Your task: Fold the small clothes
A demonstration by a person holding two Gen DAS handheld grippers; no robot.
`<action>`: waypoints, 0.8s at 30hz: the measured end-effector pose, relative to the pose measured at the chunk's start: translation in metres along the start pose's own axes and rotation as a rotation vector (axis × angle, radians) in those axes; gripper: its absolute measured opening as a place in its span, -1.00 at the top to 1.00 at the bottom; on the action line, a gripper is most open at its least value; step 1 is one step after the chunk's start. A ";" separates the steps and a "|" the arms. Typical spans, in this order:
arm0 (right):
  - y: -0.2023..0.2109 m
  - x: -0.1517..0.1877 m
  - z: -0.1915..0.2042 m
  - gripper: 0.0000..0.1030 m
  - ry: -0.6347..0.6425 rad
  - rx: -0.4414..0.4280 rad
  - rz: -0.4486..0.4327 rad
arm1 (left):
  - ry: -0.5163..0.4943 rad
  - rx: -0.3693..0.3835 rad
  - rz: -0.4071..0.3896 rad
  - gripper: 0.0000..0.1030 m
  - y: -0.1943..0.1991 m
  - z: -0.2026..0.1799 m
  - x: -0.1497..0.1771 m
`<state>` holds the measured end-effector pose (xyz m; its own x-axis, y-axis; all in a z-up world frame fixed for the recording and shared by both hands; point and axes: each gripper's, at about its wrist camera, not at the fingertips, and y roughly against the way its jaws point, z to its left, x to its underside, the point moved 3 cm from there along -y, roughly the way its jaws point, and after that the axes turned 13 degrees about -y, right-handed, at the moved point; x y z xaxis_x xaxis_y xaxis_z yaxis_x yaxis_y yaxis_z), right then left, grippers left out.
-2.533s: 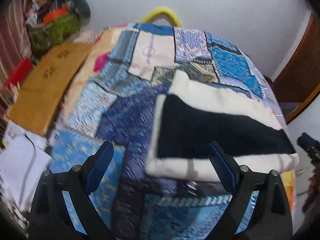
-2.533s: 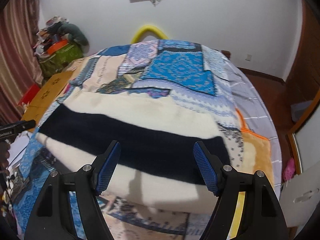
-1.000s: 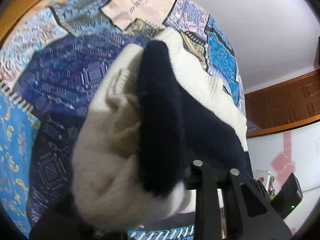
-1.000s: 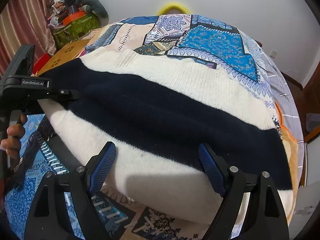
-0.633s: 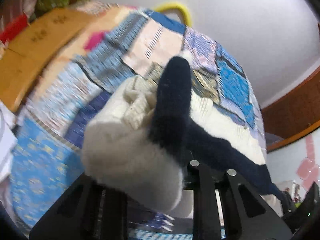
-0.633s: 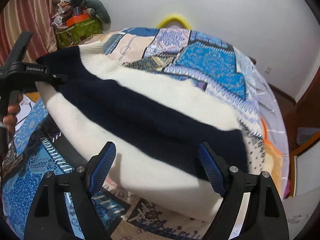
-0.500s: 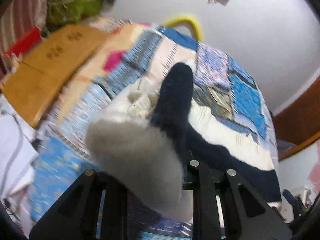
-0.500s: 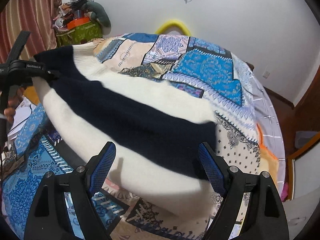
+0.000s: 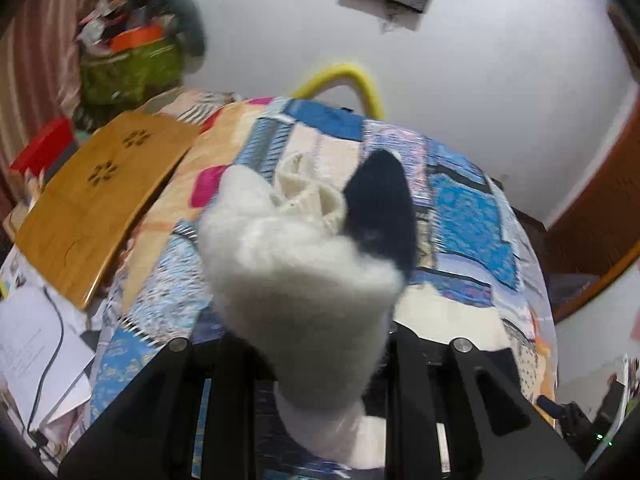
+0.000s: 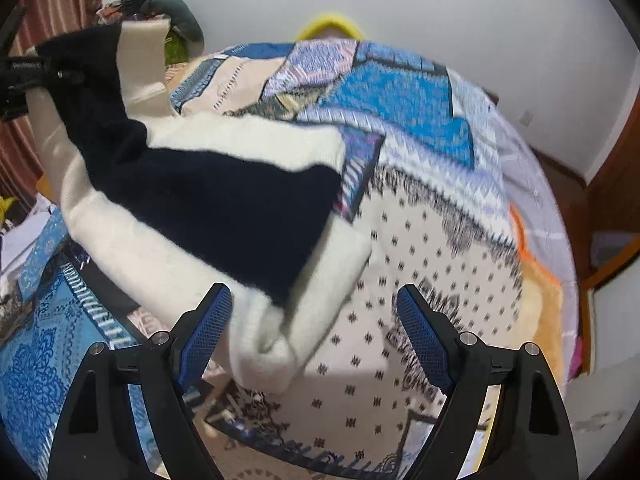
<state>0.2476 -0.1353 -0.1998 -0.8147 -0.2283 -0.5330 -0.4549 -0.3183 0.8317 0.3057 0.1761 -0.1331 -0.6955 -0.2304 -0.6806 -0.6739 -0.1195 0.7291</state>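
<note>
A fuzzy cream and navy striped garment (image 10: 208, 200) hangs over a patchwork bedspread (image 10: 400, 96). My left gripper (image 9: 320, 344) is shut on one end of it and holds it up; the bunched cloth (image 9: 304, 264) fills the left wrist view and hides the fingertips. In the right wrist view the left gripper (image 10: 36, 72) shows at the upper left, with the garment draped down from it to the bed. My right gripper (image 10: 312, 332) is open and empty, just in front of the garment's lower cream end.
A wooden board (image 9: 100, 200) lies left of the bed, papers (image 9: 36, 352) below it. A green bag with clutter (image 9: 128, 68) stands at the back left. A yellow curved bar (image 9: 340, 76) rises behind the bed. A wooden door frame (image 10: 612, 208) is on the right.
My left gripper closed on the garment's end and has lifted it up and to the left. The garment's right end has slid leftwards across the bed. My right gripper stays open.
</note>
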 end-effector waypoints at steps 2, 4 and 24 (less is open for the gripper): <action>-0.003 0.004 -0.005 -0.62 -0.033 -0.029 0.016 | -0.033 0.024 -0.002 0.57 0.001 -0.022 -0.005; -0.005 0.006 -0.007 -0.63 -0.053 -0.048 0.025 | -0.063 0.048 -0.002 0.57 0.001 -0.044 -0.011; -0.010 0.012 -0.020 -0.63 -0.136 -0.150 0.041 | -0.375 0.096 -0.013 0.57 -0.003 -0.217 -0.009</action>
<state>0.2490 -0.1530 -0.2178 -0.8771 -0.1204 -0.4649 -0.3702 -0.4473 0.8142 0.3681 -0.0314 -0.1139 -0.7181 0.1414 -0.6815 -0.6908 -0.0255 0.7226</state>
